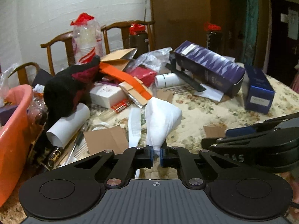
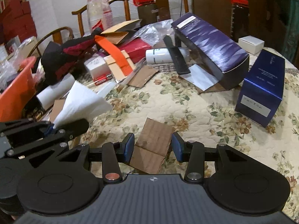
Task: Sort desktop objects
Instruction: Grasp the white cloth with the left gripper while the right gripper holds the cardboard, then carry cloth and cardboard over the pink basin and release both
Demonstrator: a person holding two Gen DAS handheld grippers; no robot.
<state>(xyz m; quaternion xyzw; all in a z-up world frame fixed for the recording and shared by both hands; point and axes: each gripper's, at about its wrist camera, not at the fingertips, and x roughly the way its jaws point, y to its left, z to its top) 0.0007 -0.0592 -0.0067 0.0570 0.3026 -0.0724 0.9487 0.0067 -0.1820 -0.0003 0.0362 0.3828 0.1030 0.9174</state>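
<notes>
My left gripper (image 1: 156,156) is shut on a crumpled white tissue (image 1: 160,123) and holds it above the floral tablecloth (image 1: 205,112); the tissue also shows in the right wrist view (image 2: 82,102), sticking out of the left gripper (image 2: 51,127). My right gripper (image 2: 152,147) is open and empty, its jaws either side of a brown cardboard scrap (image 2: 153,145) lying on the cloth. The right gripper shows at the right edge of the left wrist view (image 1: 226,138).
An orange basin (image 1: 13,130) stands at the left. Clutter fills the back: a black and red garment (image 1: 63,93), purple box (image 1: 209,65), blue box (image 2: 261,87), black comb (image 2: 175,56), white comb (image 1: 134,128), white tubes, cardboard pieces, wooden chairs behind.
</notes>
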